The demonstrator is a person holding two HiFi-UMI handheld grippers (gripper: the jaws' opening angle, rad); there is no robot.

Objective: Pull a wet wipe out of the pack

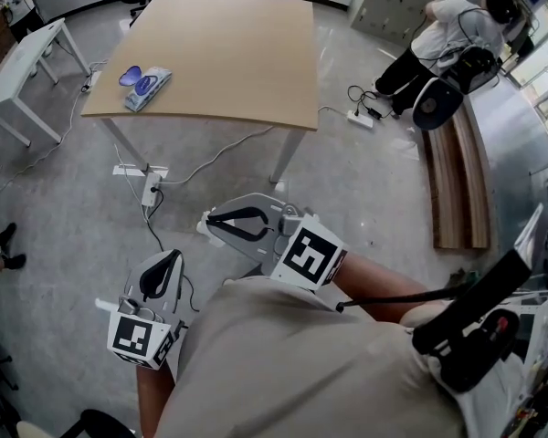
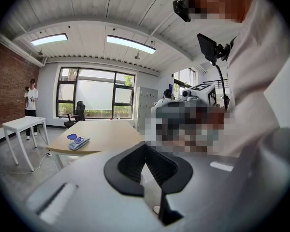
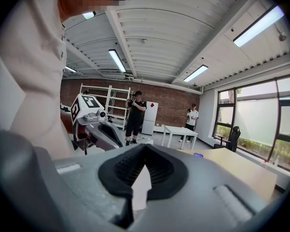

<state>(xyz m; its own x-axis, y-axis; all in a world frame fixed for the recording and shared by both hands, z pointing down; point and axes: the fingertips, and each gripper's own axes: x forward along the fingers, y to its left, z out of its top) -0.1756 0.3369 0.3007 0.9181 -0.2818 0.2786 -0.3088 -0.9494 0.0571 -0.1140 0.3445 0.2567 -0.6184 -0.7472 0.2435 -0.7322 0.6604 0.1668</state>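
Note:
The wet wipe pack point(image 1: 147, 87) lies near the front left corner of the wooden table point(image 1: 237, 53), its blue lid flipped open to the left. It also shows small in the left gripper view, as the pack point(image 2: 79, 142) on the table's near corner. Both grippers are held low by the person's body, well short of the table. My left gripper point(image 1: 174, 255) is shut with nothing in it, its tips meeting point(image 2: 146, 145). My right gripper point(image 1: 209, 217) points left, also shut and empty, tips meeting point(image 3: 144, 147).
A white table point(image 1: 18, 62) stands at far left. Cables and a power strip point(image 1: 152, 186) lie on the floor under the wooden table. A crouching person point(image 1: 452, 35) and a wooden bench point(image 1: 457, 185) are at the right. Two people point(image 3: 135, 115) stand by the brick wall.

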